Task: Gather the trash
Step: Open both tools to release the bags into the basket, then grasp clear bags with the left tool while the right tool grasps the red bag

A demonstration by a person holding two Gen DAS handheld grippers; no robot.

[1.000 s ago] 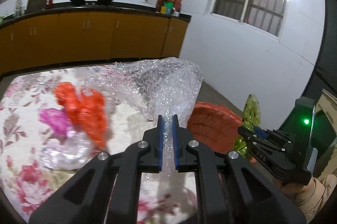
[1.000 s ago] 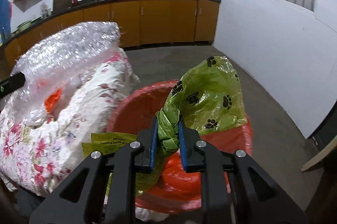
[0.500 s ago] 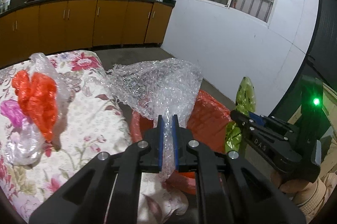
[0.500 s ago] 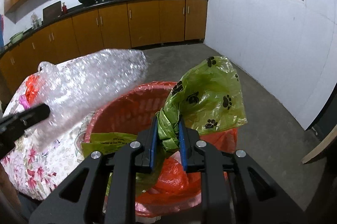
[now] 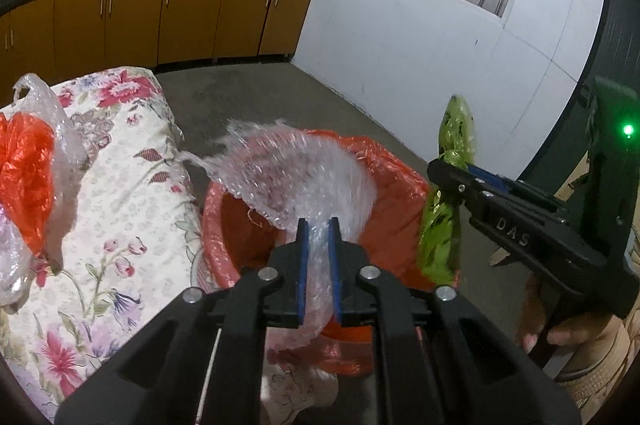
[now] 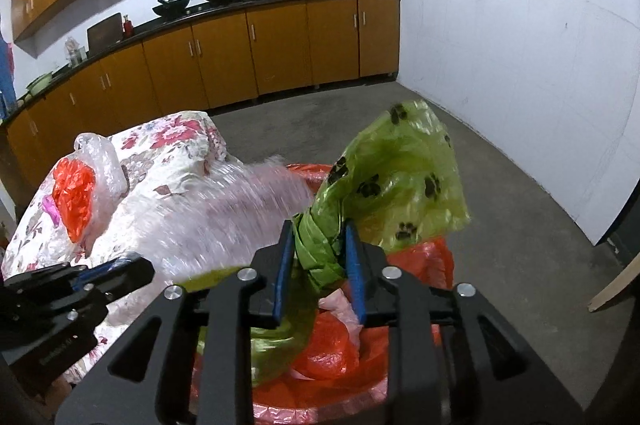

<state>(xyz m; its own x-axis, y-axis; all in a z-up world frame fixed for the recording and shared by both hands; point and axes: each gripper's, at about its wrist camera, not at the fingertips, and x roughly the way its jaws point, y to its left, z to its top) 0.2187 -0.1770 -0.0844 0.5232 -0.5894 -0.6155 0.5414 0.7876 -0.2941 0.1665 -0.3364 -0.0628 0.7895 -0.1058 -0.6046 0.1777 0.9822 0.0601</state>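
Note:
My left gripper (image 5: 318, 225) is shut on a sheet of clear bubble wrap (image 5: 296, 177), which hangs over the red trash basin (image 5: 400, 193) lined with red plastic. My right gripper (image 6: 318, 229) has its jaws parted a little around the twisted neck of a green paw-print bag (image 6: 400, 177), which still sits between them over the basin (image 6: 436, 257). The right gripper shows in the left wrist view (image 5: 448, 169) with the green bag (image 5: 444, 221). The bubble wrap is blurred in the right wrist view (image 6: 224, 221).
A floral-covered table (image 5: 120, 193) stands left of the basin, with a clear bag holding red and pink plastic (image 5: 24, 177) on it. Orange cabinets (image 6: 240, 53) line the far wall. Bare concrete floor (image 6: 520, 193) lies to the right.
My left gripper carried the bubble wrap from over the table to over the basin. My right gripper's jaws have widened around the green bag's neck.

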